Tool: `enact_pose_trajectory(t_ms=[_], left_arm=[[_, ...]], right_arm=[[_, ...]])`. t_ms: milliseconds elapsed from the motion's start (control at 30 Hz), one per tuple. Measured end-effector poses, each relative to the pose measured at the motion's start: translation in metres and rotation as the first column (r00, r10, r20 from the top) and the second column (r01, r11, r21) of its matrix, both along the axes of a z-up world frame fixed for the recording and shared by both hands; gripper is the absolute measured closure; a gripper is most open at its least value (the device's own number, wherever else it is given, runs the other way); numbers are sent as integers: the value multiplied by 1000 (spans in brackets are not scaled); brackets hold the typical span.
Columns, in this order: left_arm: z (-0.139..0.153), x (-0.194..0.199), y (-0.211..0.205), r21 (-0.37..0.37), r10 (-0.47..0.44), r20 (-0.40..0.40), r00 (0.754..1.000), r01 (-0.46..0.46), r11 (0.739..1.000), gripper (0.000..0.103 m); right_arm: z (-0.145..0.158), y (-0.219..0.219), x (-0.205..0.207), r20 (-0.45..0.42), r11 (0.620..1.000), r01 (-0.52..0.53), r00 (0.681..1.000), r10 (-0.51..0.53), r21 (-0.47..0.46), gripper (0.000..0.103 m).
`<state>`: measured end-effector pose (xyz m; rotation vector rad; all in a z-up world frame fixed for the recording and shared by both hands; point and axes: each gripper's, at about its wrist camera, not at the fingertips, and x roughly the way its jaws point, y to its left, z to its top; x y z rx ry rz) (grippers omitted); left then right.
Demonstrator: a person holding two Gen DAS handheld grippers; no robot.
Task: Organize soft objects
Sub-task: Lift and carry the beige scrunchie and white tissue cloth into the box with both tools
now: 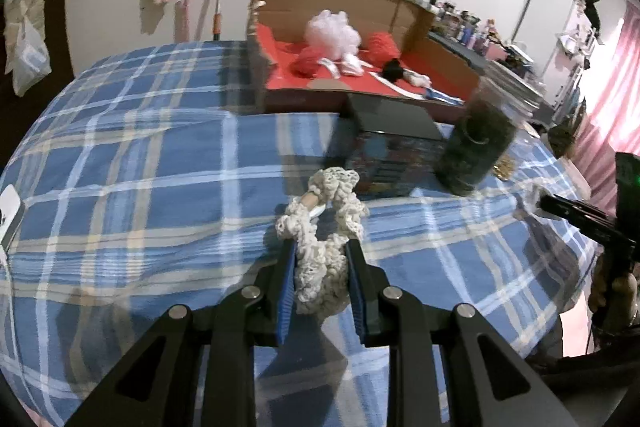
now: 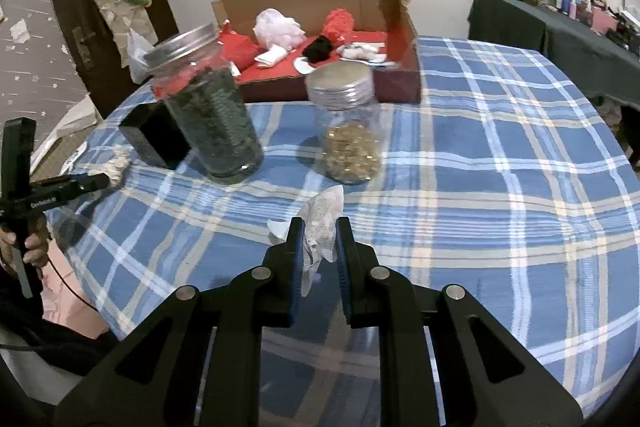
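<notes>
carrying both pieces toward the cardboard box (image 2: 384,11) looks like the step in hand, and the jars are the main hazard on the way. the jar of dark green filling (image 2: 208,107) and the jar of gold beads (image 2: 350,131) stand on the blue plaid tablecloth (image 2: 500,187) between the grippers and the box, with a dark tin (image 1: 390,147) close beside the green jar; a low sweep forward could knock a jar over, and a tall glass jar tips readily. the trailing ends of the soft pieces could also snag a lid in passing. each grip looks slight, so a quick swing might shake a piece loose short of the box.

the left gripper (image 1: 320,255) is closed narrowly on a cream crocheted scrunchie (image 1: 324,227), its blue pads pinching one side while the loop stands out ahead of the tips. the right gripper (image 2: 318,231) is pinched nearly together on a thin white mesh cloth (image 2: 324,219), which pokes up above the tips and hangs down between the fingers.

inside the box, on its red lining, lie a white bath pouf (image 1: 332,35), red yarn balls (image 1: 382,47) and other small soft things.
</notes>
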<state>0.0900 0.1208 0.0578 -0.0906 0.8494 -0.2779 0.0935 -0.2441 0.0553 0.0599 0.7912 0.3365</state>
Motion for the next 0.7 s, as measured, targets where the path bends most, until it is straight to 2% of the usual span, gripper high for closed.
enact_pose_trajectory(t_ms=[267,700], left_arm=[[-2,16,16,9,40,-4,999,-40,999,77],[5,49,13,27,-31,47,998,30,999,77]], right_arm=[[-3,-21,14,-13,998,64,998,-64,-20,88],[5,-44,49,4,994,106,994,-106,-20,88]])
